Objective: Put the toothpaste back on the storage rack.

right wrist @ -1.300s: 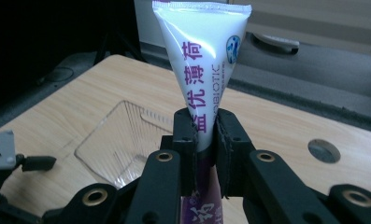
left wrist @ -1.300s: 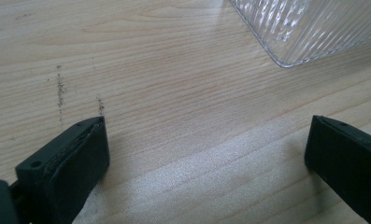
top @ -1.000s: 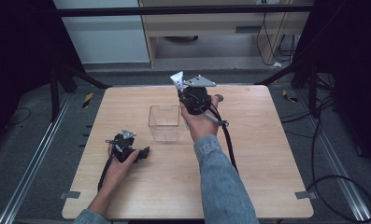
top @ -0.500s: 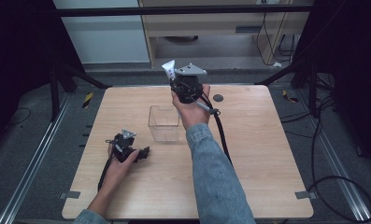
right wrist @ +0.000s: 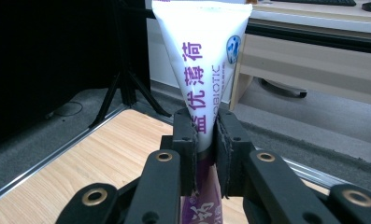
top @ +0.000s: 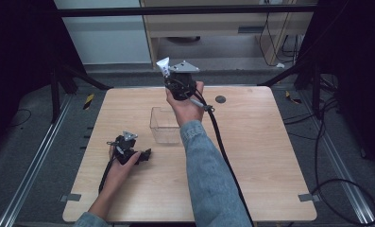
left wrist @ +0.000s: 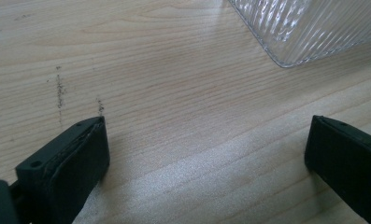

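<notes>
Overhead, we work at a pale wooden desk (top: 270,156) standing on a grey floor (top: 350,142), with dark metal frames at both sides and a beige cabinet (top: 223,28) beyond the far edge. Near the desk's middle sits a clear plastic box (top: 165,125) with ribbed walls; we see nothing inside it, and its corner shows in the left gripper view (left wrist: 309,28). A small dark disc (top: 220,99) lies on the desk toward the far edge. Our right tongs (top: 168,75) are raised over the far side of the desk and clamp a white tube (right wrist: 204,56), wide end up, pinched between the two black jaws. Its label carries purple Chinese characters, the letters "OBIOTIC" and a small round blue emblem. Our left tongs (top: 145,155) rest low on the desk just left of the box, jaws spread wide with bare wood between them.
</notes>
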A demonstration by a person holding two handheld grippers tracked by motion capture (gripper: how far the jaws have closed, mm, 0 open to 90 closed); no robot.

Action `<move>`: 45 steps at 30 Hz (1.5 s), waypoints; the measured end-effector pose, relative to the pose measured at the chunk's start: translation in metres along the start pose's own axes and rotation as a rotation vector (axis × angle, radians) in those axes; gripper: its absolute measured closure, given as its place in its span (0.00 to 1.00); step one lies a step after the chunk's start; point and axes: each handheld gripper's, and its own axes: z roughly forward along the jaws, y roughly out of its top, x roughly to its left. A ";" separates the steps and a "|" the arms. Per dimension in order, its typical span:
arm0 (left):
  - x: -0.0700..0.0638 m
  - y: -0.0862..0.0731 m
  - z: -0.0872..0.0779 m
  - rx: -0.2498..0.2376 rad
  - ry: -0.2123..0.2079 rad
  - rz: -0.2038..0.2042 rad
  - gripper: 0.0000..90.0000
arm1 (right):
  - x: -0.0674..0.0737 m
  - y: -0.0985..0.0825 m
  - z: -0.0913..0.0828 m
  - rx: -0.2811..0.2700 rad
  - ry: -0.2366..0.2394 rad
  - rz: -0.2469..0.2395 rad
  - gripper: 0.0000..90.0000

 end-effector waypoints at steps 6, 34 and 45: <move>0.000 0.000 0.000 0.000 -0.001 0.001 0.00 | 0.002 -0.003 0.006 0.001 -0.001 0.009 0.88; 0.001 0.000 0.000 -0.001 -0.006 0.005 0.00 | 0.029 -0.038 0.034 0.034 0.056 -0.031 0.88; 0.001 0.000 0.000 -0.003 -0.008 0.007 0.00 | 0.036 -0.052 0.043 0.058 0.064 -0.028 0.88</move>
